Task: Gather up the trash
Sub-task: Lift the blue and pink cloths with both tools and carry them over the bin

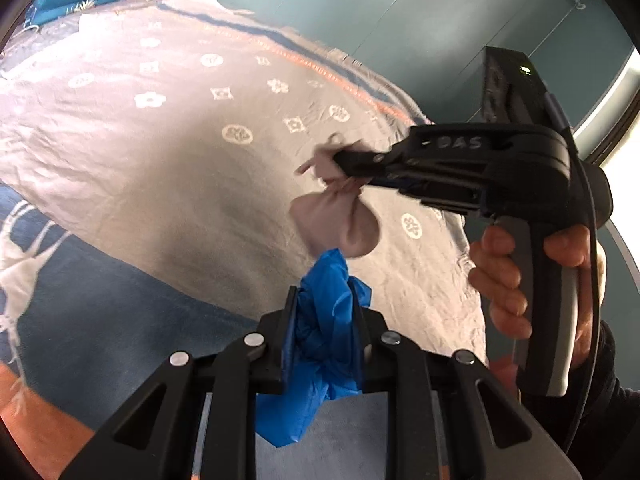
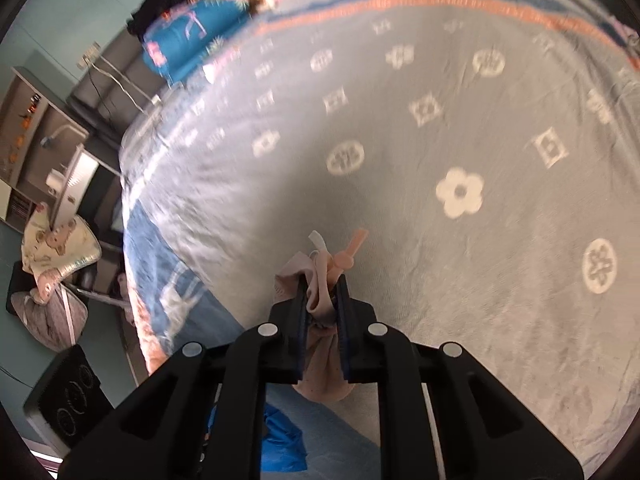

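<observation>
The left gripper (image 1: 326,320) points down at a slant over the bed (image 1: 160,152), its jaws pinching a crumpled blue bag (image 1: 320,332) that bulges above the pads and hangs out below them toward 6 o'clock. In the left wrist view the right gripper (image 1: 344,168) reaches in from 3 o'clock, a bare hand (image 1: 508,276) wrapped round its grey handle and a dark sleeve (image 1: 600,400) at 4 o'clock. Its jaws are pressed together on the knotted neck of a pink bag (image 1: 340,220) – the round body of that bag dangles clear of the bedspread, just above the blue bag.

From the right wrist view the same grip shows close up: the right gripper (image 2: 323,300) has its pads tight on the pink bag (image 2: 320,296), tie ends sticking out toward 12 o'clock, and the blue bag (image 2: 282,446) shows at 7 o'clock.

The bedspread (image 2: 440,140) lies bare and wide from 12 to 4 o'clock. Its near edge – a blue and orange border (image 2: 160,280) – runs down the 8 to 9 o'clock side. Beyond it, at 9 o'clock, the floor is crowded with shelves (image 2: 28,120) and a chair (image 2: 60,248); folded bedding (image 2: 188,36) is stacked at 11 o'clock.
</observation>
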Motion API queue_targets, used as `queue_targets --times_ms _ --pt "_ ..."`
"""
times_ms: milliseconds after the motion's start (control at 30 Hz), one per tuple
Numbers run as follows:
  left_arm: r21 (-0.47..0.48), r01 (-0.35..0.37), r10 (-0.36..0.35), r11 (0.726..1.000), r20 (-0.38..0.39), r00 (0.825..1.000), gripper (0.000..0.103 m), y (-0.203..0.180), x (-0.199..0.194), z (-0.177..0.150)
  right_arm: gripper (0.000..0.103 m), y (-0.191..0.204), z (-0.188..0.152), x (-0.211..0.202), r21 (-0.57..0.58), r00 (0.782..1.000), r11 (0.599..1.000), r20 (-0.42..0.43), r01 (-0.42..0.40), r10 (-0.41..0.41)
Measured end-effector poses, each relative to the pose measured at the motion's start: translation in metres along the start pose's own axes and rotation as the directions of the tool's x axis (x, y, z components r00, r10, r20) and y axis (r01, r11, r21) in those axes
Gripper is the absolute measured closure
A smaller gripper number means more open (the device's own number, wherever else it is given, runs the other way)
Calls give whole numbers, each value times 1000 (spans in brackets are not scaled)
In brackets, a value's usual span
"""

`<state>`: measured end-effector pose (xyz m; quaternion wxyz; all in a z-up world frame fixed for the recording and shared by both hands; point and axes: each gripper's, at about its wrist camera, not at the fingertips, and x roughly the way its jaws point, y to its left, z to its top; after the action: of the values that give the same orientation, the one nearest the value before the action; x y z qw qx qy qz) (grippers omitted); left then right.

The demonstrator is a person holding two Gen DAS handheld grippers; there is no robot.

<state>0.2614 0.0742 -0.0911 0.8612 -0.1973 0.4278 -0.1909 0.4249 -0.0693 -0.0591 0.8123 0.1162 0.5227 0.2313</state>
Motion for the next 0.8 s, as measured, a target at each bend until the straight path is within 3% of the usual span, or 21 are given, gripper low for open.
queue_targets --times_ms 267,467,800 --pt "26 -12 10 1000 101 995 83 -18 -50 6 91 12 -3 -66 -18 991 998 117 -60 62" --pt "70 -74 60 995 187 981 83 -46 -90 7 91 22 -18 -117 -36 980 995 175 -91 96" --pt "181 -108 48 977 309 950 83 -107 -138 -7 91 23 -64 -204 -53 947 991 292 -126 136"
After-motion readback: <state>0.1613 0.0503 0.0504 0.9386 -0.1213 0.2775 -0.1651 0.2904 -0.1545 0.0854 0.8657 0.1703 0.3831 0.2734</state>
